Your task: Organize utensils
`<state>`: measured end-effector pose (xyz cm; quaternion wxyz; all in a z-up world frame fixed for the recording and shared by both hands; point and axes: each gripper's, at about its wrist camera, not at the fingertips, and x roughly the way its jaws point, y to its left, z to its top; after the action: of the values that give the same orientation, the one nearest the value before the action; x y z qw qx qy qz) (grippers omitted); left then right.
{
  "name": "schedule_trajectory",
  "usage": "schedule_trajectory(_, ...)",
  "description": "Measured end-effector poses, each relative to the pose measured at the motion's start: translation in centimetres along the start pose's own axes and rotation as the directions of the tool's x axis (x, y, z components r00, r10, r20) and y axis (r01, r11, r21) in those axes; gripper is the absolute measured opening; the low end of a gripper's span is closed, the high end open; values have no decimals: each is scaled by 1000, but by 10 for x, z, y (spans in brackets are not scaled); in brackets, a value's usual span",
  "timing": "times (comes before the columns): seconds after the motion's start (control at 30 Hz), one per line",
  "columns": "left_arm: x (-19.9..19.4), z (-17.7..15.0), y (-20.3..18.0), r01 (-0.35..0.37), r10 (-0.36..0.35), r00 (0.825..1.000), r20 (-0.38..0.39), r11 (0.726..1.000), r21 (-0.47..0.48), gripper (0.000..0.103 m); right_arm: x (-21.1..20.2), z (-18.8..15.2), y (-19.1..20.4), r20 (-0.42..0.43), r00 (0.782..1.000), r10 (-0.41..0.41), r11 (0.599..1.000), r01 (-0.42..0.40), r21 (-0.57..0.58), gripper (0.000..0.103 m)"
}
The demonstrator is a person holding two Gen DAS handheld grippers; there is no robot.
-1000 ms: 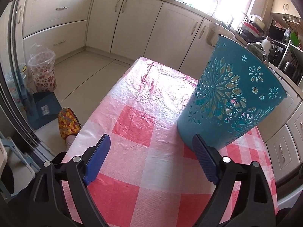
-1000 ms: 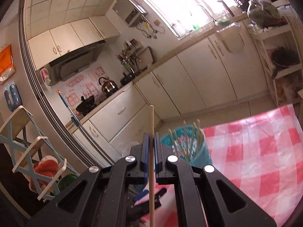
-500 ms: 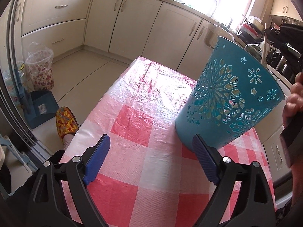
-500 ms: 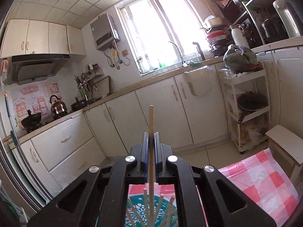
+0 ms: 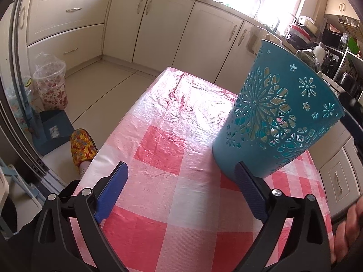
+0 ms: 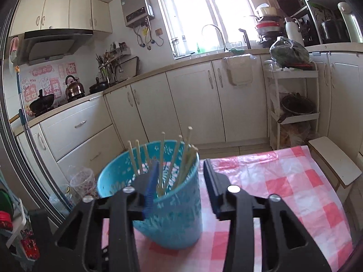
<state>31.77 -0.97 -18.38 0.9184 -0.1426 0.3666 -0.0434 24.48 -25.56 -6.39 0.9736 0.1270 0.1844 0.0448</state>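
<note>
The left gripper (image 5: 179, 195) hung wide open and empty above the red-and-white checked tablecloth (image 5: 158, 149), its right pad just beside the base of the teal perforated basket (image 5: 279, 117). That basket stood upright near the table's right side. In the right wrist view, the basket (image 6: 172, 213) held several pale wooden chopsticks (image 6: 161, 158), which leaned against its rim with their upper ends above it. The right gripper (image 6: 179, 181) was spread apart and held nothing; its left pad lay over the basket's mouth, its right pad outside the rim. No loose utensil showed on the cloth in either view. The step in hand appeared to be the release of a chopstick into the basket. To do it well, the right gripper should lift straight up, with its left pad kept clear of the leaning sticks and the rim, lest the light basket tip. The left gripper was well placed to steady the base.
</note>
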Motion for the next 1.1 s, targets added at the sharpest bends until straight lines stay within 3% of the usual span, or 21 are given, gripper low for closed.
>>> schedule_trajectory(0.03,0,0,-1,-6,6,1000,-1,1000,3,93,-10,-5,-5,3,1000,4,1000,-4,7,52)
schedule_trajectory(0.1,0,1,-2,-18,18,1000,-2,1000,10,95,-23,-11,-9,-28,999,-45,999,45,-1,73)
schedule_trajectory(0.17,-1,2,-4,-25,25,1000,-4,999,23,95,-31,-12,-16,-81,994,-77,997,77,-2,82)
schedule_trajectory(0.33,-9,2,-9,-37,37,999,-6,999,38,95,-37,-10,-27,-120,987,-112,994,112,-8,83)
schedule_trajectory(0.67,-25,20,-18,-30,29,999,21,999,45,95,16,27,-14,-159,985,-66,997,60,-43,84)
schedule_trajectory(0.83,-28,20,-15,-29,30,999,-14,999,45,95,-2,24,-16,-159,985,-61,998,56,-35,85)
schedule_trajectory(0.9,-32,19,-18,-39,41,999,-26,997,66,95,-16,19,-21,-172,983,-68,998,66,-21,91)
schedule_trajectory(1.0,-46,17,-24,-61,65,997,-46,993,96,95,-34,6,-25,-236,969,-73,997,76,3,95)
schedule_trajectory(1.1,-68,16,-33,-112,119,992,-45,986,127,95,-47,-9,-26,-352,932,-91,994,104,18,95)
